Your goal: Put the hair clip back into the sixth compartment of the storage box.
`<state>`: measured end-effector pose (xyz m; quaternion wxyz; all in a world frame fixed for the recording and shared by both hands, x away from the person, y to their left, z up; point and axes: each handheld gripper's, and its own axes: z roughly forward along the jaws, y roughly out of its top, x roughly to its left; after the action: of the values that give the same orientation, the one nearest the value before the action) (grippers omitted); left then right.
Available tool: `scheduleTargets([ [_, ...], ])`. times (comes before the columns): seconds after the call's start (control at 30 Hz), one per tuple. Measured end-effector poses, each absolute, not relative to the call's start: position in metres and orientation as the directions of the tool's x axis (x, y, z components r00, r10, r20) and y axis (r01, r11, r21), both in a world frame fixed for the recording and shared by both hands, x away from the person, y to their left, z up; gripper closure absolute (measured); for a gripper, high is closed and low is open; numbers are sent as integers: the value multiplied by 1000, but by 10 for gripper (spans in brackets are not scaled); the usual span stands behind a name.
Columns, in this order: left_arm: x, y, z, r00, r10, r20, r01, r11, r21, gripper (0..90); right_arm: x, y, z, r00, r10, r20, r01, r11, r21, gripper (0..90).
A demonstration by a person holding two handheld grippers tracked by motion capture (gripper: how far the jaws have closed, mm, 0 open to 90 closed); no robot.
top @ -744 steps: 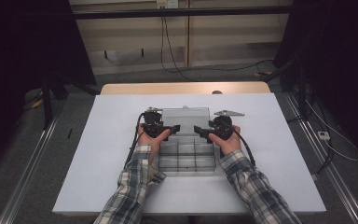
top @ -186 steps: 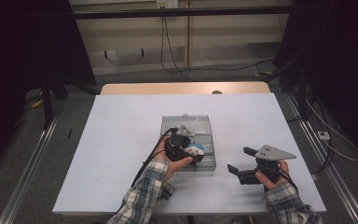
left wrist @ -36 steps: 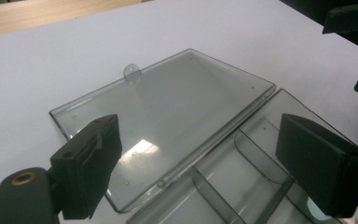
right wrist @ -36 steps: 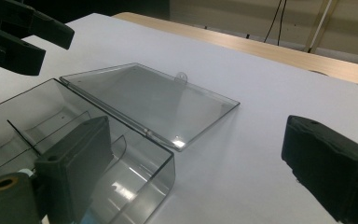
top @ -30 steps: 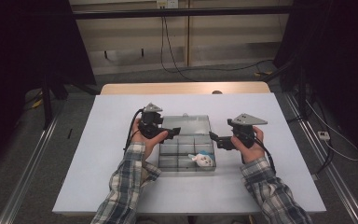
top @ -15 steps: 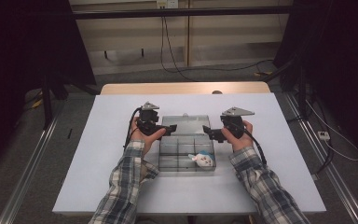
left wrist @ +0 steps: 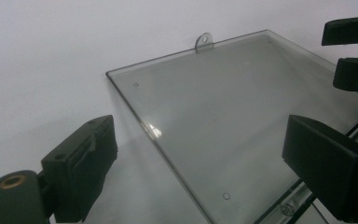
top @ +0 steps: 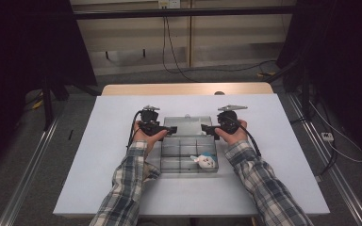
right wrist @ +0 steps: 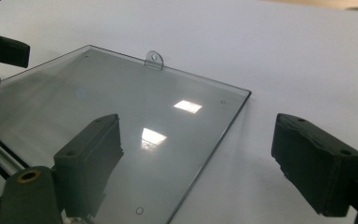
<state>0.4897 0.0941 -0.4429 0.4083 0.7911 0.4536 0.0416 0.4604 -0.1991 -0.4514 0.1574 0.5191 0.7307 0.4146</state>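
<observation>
As both hover, left claw [left wrist: 200, 172] wide astride lid [left wrist: 223, 121] edge, right claw [right wrist: 205, 168] wide, closing, nothing gripped

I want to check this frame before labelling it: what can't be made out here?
- Small white and blue item in the clear box: too small in the high view to identify.
- Lid: near corner cut by the left gripper view's edge.
- Left gripper: fingers straddle the lid's edge; contact unclear.
</observation>
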Motion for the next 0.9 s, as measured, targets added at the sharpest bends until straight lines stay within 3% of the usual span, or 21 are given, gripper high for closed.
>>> scheduleTargets([
  [0.7,493,88,-454,543,699,-467,771,-193,608,149,464,-197,-461,-310,809,498,787,-76,613,304],
  [0.9,489,90,-444,587,689,-425,726,-214,654,277,463,-200,-454,-336,781,526,772,-92,629,417],
])
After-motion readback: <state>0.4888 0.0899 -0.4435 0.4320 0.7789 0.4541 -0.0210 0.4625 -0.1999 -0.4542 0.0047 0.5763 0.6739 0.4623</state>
